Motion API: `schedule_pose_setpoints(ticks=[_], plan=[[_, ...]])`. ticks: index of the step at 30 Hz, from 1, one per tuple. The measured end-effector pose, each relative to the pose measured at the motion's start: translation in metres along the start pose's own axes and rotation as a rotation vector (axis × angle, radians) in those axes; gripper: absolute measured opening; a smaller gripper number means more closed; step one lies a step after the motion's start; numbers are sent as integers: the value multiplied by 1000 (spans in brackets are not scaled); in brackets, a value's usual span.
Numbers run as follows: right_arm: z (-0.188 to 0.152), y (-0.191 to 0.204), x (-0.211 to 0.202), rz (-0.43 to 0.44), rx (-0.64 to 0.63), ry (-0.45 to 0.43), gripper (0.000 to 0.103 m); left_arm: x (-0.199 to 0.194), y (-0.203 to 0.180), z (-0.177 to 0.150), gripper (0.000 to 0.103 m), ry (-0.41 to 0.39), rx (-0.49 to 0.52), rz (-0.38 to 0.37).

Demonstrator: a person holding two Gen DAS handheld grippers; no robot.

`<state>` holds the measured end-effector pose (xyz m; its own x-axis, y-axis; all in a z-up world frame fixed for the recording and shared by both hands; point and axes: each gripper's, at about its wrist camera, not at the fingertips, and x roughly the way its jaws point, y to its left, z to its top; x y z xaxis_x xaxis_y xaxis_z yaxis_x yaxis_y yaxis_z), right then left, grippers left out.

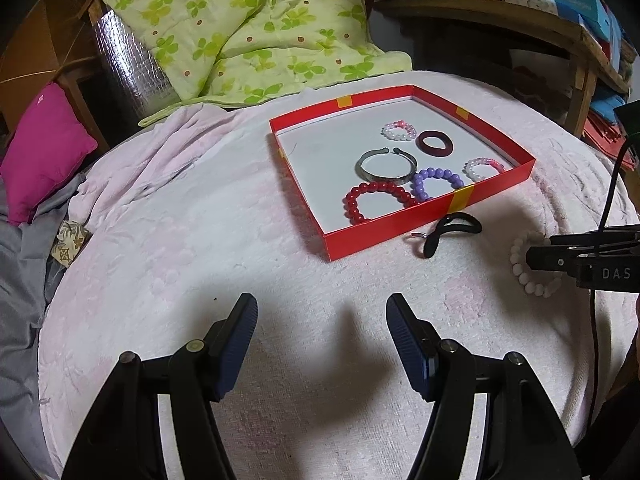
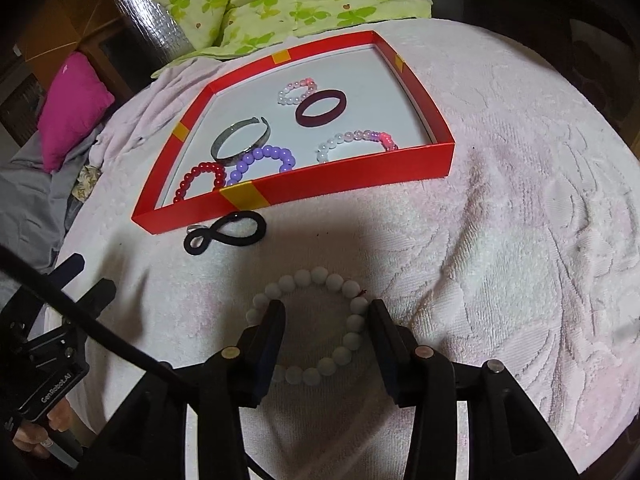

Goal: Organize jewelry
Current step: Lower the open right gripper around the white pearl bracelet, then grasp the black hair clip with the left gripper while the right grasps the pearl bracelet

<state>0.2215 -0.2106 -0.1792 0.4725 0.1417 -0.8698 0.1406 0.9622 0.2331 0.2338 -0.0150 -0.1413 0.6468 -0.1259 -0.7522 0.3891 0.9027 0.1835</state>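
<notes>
Jewelry mostly sits in the red tray (image 1: 452, 204) already: red bead bracelet (image 1: 376, 196), silver cuff (image 1: 384, 168), purple bead bracelet (image 1: 438, 180), two pink-and-white bead bracelets, dark red ring-shaped bangle (image 1: 434, 143). Tray lies on a pink blanket (image 1: 200, 208) over a bed, not a table.

Far left: magenta cushion (image 1: 44, 148); green quilt (image 1: 240, 28) behind.

Left gripper (image 1: 322, 340): fingers spread wide, nothing between them, held over bare blanket short of the tray. Looks parked, leaving the work to the other hand.

Just outside the tray's near wall: black hair tie (image 2: 226, 233) twisted into a figure eight, touching a small silver ring (image 2: 195, 236). Both unsorted.

Right of that, well apart from the tray: white bead bracelet (image 2: 320, 320) flat on the blanket. Right gripper (image 2: 326, 310): fingers open, one over each side of the loop, beads visible between them and outside them. Contact with the beads not clear. Placement suggests setting up to pinch one side of the loop.

Judgement: white bracelet is the piece in hand; hair tie and ring remain after it.
</notes>
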Motion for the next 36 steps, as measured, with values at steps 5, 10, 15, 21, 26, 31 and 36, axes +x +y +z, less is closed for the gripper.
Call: schedule_pose_setpoints(ticks=[5, 10, 15, 21, 26, 31, 36], plan=[[0, -7, -4, 40, 17, 3, 46, 1, -3, 2, 68, 0, 0, -22], [0, -18, -8, 89, 43, 12, 44, 5, 0, 6, 68, 14, -75, -149], [-2, -19, -6, 81, 33, 21, 39, 19, -7, 7, 68, 61, -150, -278], [-2, -19, -4, 94, 38, 24, 39, 29, -21, 14, 68, 59, -162, -318], [-4, -26, -7, 106, 40, 24, 33, 38, -26, 23, 59, 41, -163, -329], [-4, -31, -7, 128, 54, 28, 33, 52, -32, 28, 44, 59, -154, -338], [-4, -31, -7, 130, 52, 29, 33, 60, -38, 31, 34, 64, -143, -351]])
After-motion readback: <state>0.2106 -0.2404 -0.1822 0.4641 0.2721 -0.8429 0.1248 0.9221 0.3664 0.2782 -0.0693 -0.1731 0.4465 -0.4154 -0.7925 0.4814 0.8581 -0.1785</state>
